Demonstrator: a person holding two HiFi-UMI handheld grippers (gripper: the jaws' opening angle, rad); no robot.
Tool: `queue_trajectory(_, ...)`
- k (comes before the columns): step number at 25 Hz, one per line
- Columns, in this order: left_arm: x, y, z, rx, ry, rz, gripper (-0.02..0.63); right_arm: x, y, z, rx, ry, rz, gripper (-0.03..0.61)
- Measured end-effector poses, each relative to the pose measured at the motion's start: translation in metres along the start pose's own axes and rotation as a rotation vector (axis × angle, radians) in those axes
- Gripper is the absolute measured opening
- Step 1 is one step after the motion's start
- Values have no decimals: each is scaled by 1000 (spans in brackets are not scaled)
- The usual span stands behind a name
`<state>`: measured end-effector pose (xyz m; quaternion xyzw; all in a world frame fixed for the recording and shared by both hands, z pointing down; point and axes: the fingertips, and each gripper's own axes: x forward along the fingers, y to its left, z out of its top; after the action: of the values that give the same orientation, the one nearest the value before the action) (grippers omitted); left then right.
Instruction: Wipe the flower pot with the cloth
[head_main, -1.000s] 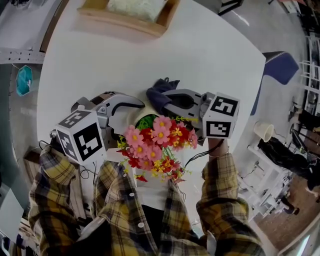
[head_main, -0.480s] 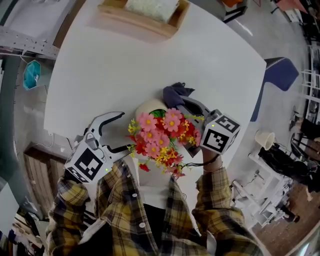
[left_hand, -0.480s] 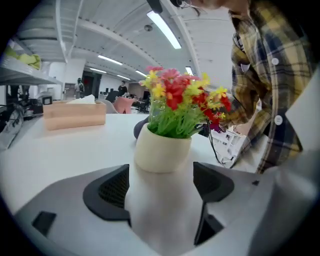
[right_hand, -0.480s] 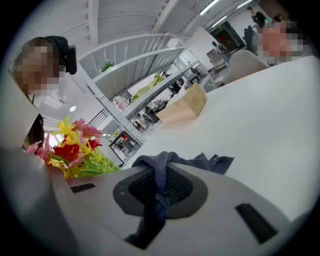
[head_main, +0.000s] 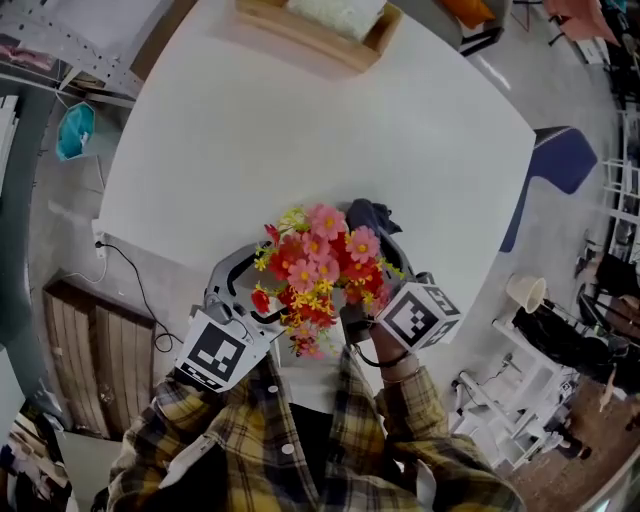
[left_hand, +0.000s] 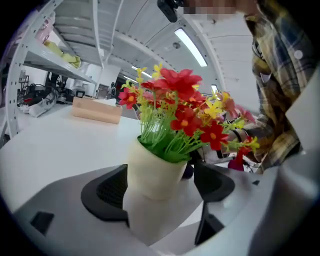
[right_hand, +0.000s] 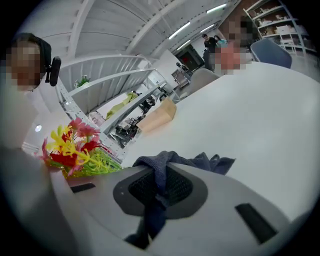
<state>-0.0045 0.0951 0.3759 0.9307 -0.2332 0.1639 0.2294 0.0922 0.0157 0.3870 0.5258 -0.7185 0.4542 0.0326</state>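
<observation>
A cream flower pot (left_hand: 155, 175) full of red, pink and yellow flowers (head_main: 320, 262) stands near the white table's (head_main: 300, 130) near edge. In the head view the blooms hide the pot. My left gripper (left_hand: 160, 187) has a jaw on each side of the pot, and its dark pads (left_hand: 107, 192) are close against the pot's walls. In the head view the left gripper (head_main: 240, 285) is at the flowers' left. My right gripper (right_hand: 160, 175) is shut on a dark blue cloth (right_hand: 200, 162). The cloth (head_main: 370, 215) bunches just right of the flowers and beyond them.
A wooden tray (head_main: 310, 30) sits at the table's far edge and shows as a wooden box (left_hand: 97, 110) in the left gripper view. A blue chair (head_main: 560, 160) stands off the right side. A black cable (head_main: 135, 285) hangs at the near left.
My left gripper, open and off to the pot's left half a second ago, has come in and its jaws now bracket the pot. The right gripper still holds the cloth beside the flowers.
</observation>
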Motion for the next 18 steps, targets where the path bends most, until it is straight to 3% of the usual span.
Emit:
queue_trajectory(10,5,3,2,65,-34,96,420,-15,12,-29,39,26,-5,12)
queue_trajectory(18,11,11,5,116,-7,-5,419,-8,13,-26,-68,120,70,12)
